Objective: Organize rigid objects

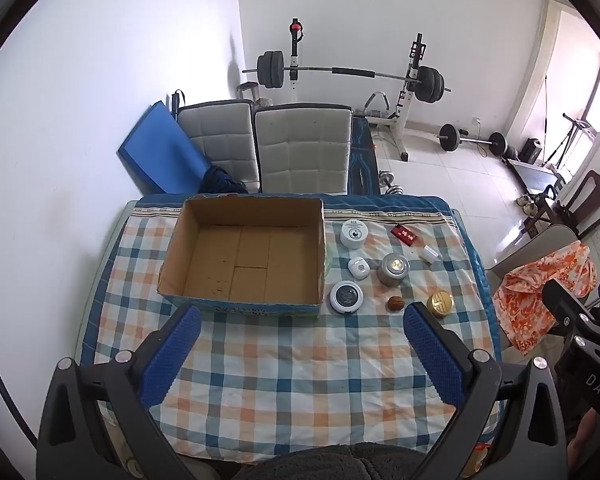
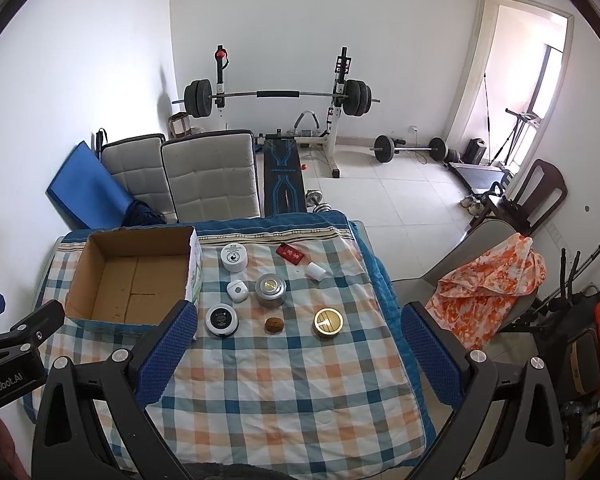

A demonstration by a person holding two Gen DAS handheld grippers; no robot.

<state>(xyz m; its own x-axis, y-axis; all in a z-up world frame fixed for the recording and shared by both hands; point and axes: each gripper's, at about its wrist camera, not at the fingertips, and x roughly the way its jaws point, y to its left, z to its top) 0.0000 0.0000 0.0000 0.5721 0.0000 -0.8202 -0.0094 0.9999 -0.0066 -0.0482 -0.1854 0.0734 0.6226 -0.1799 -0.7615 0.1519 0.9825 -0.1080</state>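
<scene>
An empty cardboard box (image 1: 244, 256) (image 2: 136, 276) stands on the left of a checked tablecloth (image 1: 300, 372) (image 2: 284, 376). To its right lie small items: a white jar (image 1: 354, 233) (image 2: 234, 257), a red packet (image 1: 405, 236) (image 2: 291, 255), a white cap (image 1: 431, 254) (image 2: 316, 271), a small white case (image 1: 359, 267) (image 2: 238, 291), a silver tin (image 1: 393, 268) (image 2: 271, 289), a dark-lidded round tin (image 1: 346, 297) (image 2: 221, 320), a walnut (image 1: 395, 303) (image 2: 274, 325) and a gold tin (image 1: 440, 303) (image 2: 328, 322). My left gripper (image 1: 302, 316) and right gripper (image 2: 300, 314) hover open above the cloth, holding nothing.
Two grey padded chairs (image 1: 300, 152) (image 2: 212, 176) stand behind the table. A chair with an orange cloth (image 1: 540, 300) (image 2: 484, 292) sits to the right. A barbell rack (image 1: 352, 76) (image 2: 276, 96) and weights fill the room behind.
</scene>
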